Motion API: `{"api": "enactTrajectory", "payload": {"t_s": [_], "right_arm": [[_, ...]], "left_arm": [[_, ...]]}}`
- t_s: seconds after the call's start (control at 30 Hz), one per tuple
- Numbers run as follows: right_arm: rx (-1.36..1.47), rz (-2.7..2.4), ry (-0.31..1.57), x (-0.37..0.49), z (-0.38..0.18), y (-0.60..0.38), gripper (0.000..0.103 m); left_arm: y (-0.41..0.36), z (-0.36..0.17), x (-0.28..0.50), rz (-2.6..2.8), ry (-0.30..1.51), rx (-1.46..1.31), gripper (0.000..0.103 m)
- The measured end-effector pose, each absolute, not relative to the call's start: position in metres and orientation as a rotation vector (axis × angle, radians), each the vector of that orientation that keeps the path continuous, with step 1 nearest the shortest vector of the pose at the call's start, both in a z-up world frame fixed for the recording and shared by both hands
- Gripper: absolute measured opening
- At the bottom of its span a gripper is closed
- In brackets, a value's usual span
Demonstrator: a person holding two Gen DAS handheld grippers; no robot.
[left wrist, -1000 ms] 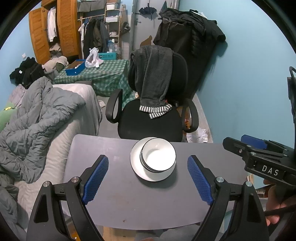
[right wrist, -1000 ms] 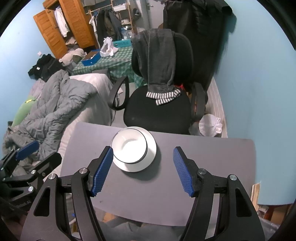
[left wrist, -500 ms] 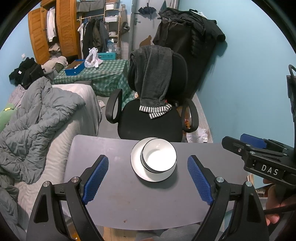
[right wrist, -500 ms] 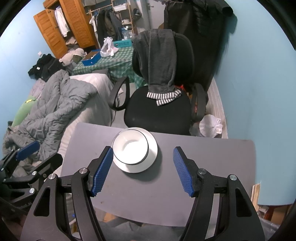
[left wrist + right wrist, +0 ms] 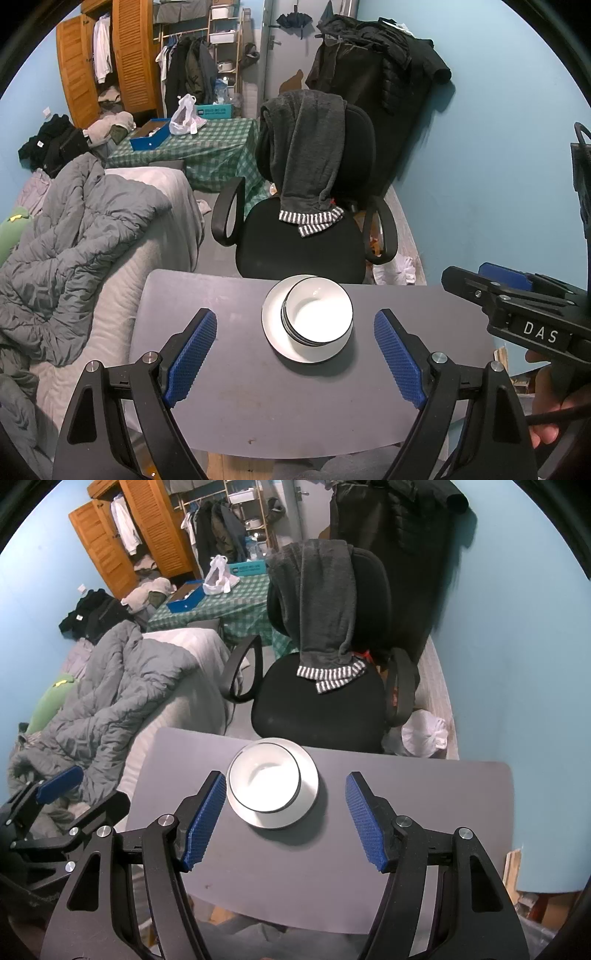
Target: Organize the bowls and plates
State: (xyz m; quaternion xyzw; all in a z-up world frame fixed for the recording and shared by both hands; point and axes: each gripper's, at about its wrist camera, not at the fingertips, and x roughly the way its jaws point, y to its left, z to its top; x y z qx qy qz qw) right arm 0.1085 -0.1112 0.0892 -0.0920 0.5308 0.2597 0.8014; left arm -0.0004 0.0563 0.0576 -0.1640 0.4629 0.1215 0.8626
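A stack of white bowls with dark rims [image 5: 317, 315] sits on a white plate [image 5: 275, 332] near the far edge of the grey table [image 5: 258, 406]. The same bowls [image 5: 264, 781] and plate [image 5: 308, 797] show in the right wrist view. My left gripper [image 5: 295, 356] is open and empty, held above the table short of the stack. My right gripper [image 5: 286, 818] is open and empty, also short of the stack. The right gripper also shows at the right of the left wrist view [image 5: 517, 306], and the left gripper at the left of the right wrist view [image 5: 55, 805].
A black office chair [image 5: 303, 236] draped with a dark garment stands just past the table's far edge. A bed with a grey duvet [image 5: 74, 236] lies to the left. The blue wall [image 5: 498, 166] is to the right.
Both views have drifted very slightly. The bowls and plate have not moved, and both grippers stay open.
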Motion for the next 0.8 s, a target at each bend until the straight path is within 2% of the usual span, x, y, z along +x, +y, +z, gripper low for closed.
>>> {"api": "enactTrajectory", "payload": {"t_s": [0.8], "right_arm": [[-0.198, 0.553, 1.148, 0.1077, 0.0857, -0.1111, 0.066]], "left_arm": [[0.0556, 0.0557, -0.0017, 0.241, 0.976, -0.355, 0.088]]}}
